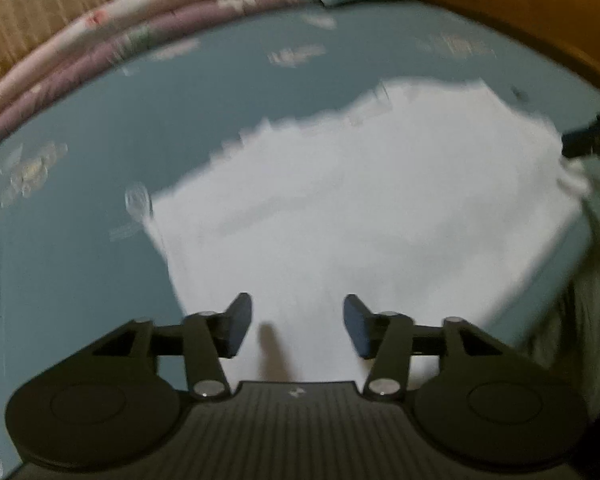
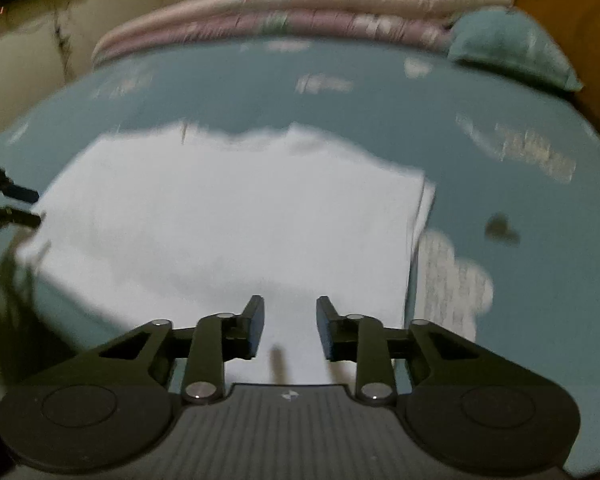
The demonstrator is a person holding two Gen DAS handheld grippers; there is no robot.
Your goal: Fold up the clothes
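My left hand-held gripper (image 1: 297,324) and right hand-held gripper (image 2: 290,326) both hang with jaws apart and empty over the near edge of the white cloth (image 1: 360,208), which lies flat on the bed (image 1: 100,160), partly folded. It stretches away ahead, long axis crosswise between both hands, neither nearer.

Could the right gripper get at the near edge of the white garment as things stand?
Probably yes. The right gripper is open, nothing between its fingers, and the white garment lies flat on the teal bedsheet right below, with nothing on it.
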